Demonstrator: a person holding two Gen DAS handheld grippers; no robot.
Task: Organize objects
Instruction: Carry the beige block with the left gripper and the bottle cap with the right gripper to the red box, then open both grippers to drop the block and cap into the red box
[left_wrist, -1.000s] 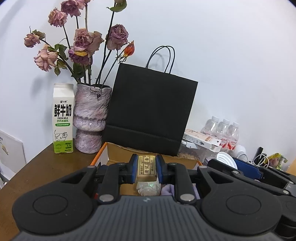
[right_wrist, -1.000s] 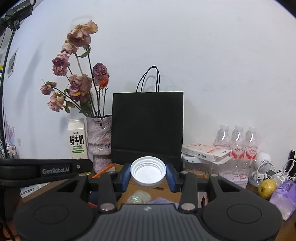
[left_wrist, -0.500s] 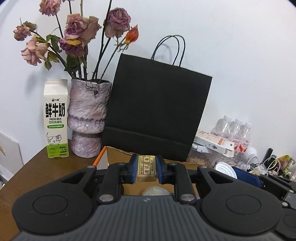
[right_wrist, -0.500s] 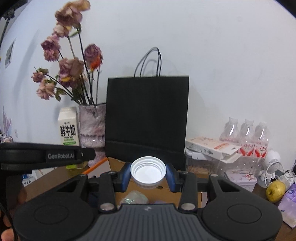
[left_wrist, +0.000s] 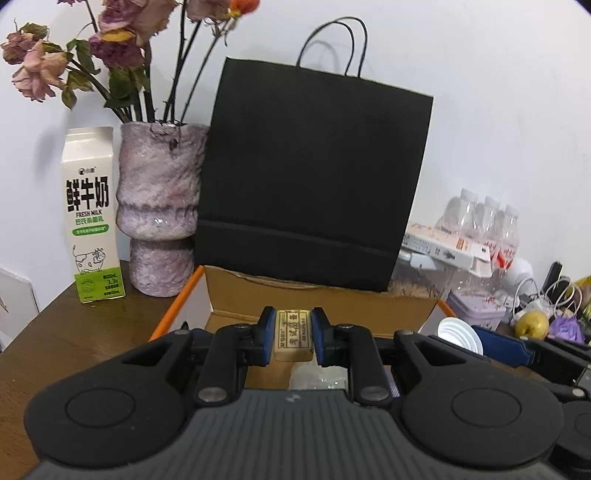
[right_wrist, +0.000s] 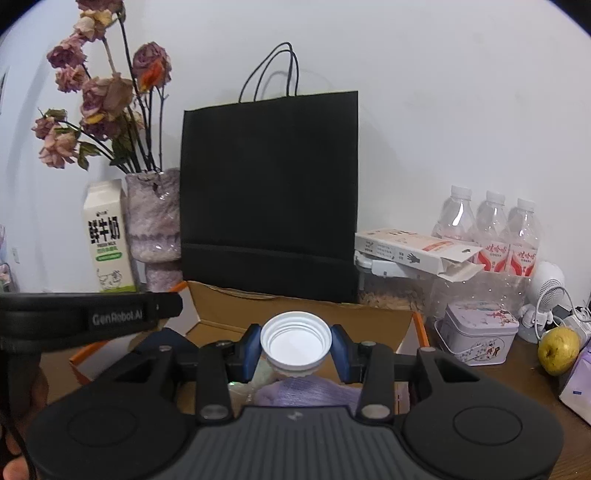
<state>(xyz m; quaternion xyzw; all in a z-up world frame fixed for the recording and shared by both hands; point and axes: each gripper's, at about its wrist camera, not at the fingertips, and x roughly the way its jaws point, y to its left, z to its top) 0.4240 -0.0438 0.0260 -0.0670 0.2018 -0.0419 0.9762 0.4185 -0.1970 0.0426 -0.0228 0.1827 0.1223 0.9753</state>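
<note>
My left gripper (left_wrist: 293, 338) is shut on a small beige eraser with printed characters (left_wrist: 293, 334). It hangs over the open cardboard box (left_wrist: 317, 299) with an orange rim. A white screw cap (right_wrist: 295, 341), hollow side towards the camera, sits clamped in my right gripper (right_wrist: 295, 349) above the same box (right_wrist: 295, 314). In the left wrist view that cap (left_wrist: 458, 332) shows at the right. Inside the box lie a crumpled clear wrapper (left_wrist: 317, 374) and a lilac packet (right_wrist: 306, 393).
Behind the box stands a black paper bag (left_wrist: 314, 184), with a purple vase of dried roses (left_wrist: 159, 206) and a milk carton (left_wrist: 92, 218) to its left. To the right are water bottles (right_wrist: 487, 229), a white carton (right_wrist: 413, 251), a tin (right_wrist: 478, 330) and a pear (right_wrist: 557, 350).
Both grippers have moved forward and down towards the box, so the bag, vase and carton look larger. The eraser and the cap stay clamped as before.
</note>
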